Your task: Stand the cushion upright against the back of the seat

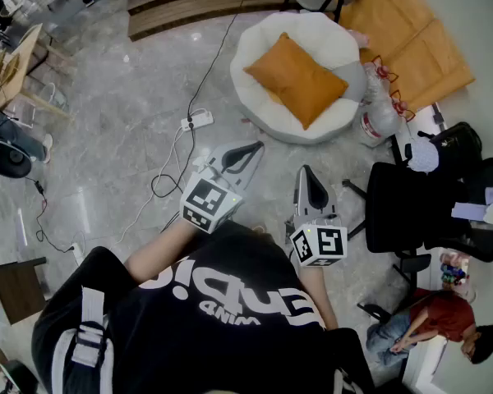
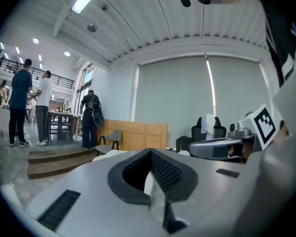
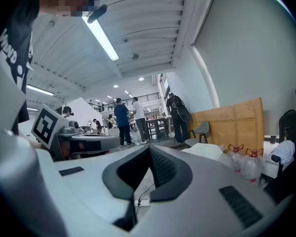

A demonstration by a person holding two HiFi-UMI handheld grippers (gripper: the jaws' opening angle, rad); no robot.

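Note:
An orange cushion [image 1: 298,78] lies flat on a round white seat [image 1: 263,35] at the top middle of the head view. My left gripper [image 1: 253,149] is held above the floor, well short of the seat, pointing up-right toward it with its jaws shut and empty. My right gripper [image 1: 306,174] sits beside it, also shut on nothing, pointing up the picture. The left gripper view shows the shut jaws [image 2: 150,154] with a sliver of the white seat [image 2: 113,153] beyond. The right gripper view shows its shut jaws [image 3: 149,152] and the white seat [image 3: 207,150] farther off.
A white power strip [image 1: 197,121] with cables lies on the grey floor left of the seat. Clear water jugs [image 1: 380,105] stand right of the seat, with black office chairs [image 1: 415,206] nearer. Orange boards [image 1: 411,39] lie behind. A seated person [image 1: 431,322] is at the lower right.

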